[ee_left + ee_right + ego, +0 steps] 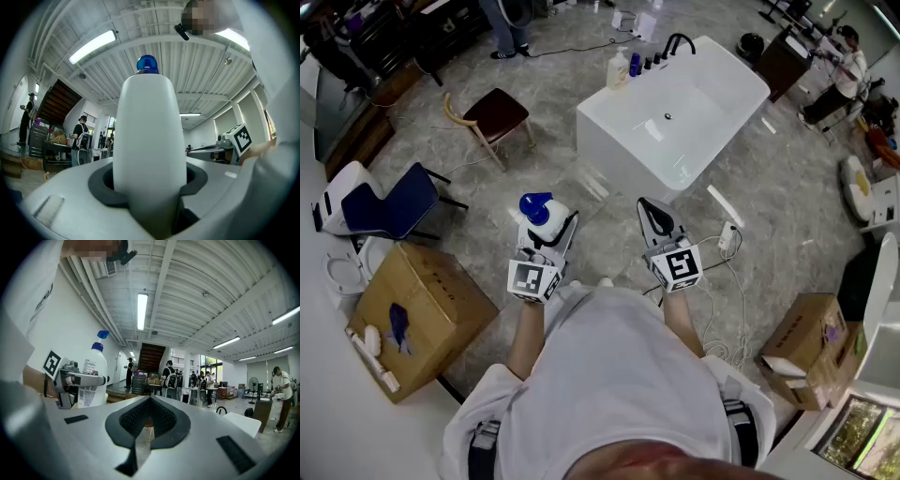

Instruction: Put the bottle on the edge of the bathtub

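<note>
Left gripper fingers clamped the white bottle, upright, blue cap topmost; its label print was unreadably small. Right gripper fingers were pressed together, empty.

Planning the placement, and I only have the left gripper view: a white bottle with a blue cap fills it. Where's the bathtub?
Observer: Head view shows the white bathtub on the floor ahead of the person, slightly right, apart from the bottle.
Operator: Rim free?
Observer: The far rim carries a pump bottle, small dark bottles and a black faucet; the near rim looks bare.
Operator: Right gripper?
Observer: The right gripper is shut and empty, level with the left gripper.
</note>
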The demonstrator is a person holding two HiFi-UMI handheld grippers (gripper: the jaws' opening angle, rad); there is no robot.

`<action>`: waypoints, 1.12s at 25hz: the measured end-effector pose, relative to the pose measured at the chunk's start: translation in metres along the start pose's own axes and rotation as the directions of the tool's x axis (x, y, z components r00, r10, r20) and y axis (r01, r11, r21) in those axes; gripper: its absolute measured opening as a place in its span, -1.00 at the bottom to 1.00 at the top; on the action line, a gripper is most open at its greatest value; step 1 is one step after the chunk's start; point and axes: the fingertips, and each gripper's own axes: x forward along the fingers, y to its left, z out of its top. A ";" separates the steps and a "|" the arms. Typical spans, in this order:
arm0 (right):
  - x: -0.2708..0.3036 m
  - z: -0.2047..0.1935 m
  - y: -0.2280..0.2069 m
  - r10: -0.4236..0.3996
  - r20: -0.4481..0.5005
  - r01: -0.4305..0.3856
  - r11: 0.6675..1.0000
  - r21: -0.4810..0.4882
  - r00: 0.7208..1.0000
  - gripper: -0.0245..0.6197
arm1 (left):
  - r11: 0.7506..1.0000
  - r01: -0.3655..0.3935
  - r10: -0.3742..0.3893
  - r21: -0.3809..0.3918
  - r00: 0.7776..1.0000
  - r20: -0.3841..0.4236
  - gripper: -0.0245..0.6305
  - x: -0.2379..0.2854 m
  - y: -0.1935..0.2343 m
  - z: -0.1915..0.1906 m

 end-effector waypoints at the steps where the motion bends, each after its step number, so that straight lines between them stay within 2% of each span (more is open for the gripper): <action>1: -0.001 -0.001 0.001 0.001 -0.001 -0.001 1.000 0.000 1.000 -0.93 | 1.000 0.002 -0.002 -0.003 1.000 0.001 -0.19 -0.001 -0.002 0.000; 13: -0.014 -0.005 -0.016 -0.039 0.040 0.037 0.998 0.041 0.998 -0.92 | 1.000 0.008 -0.008 0.001 1.000 -0.011 -0.19 0.006 -0.016 -0.003; 28: -0.023 -0.033 -0.046 0.025 0.011 -0.026 0.997 0.079 1.000 -0.92 | 1.000 0.008 -0.006 0.019 0.997 -0.075 -0.19 0.033 -0.047 -0.019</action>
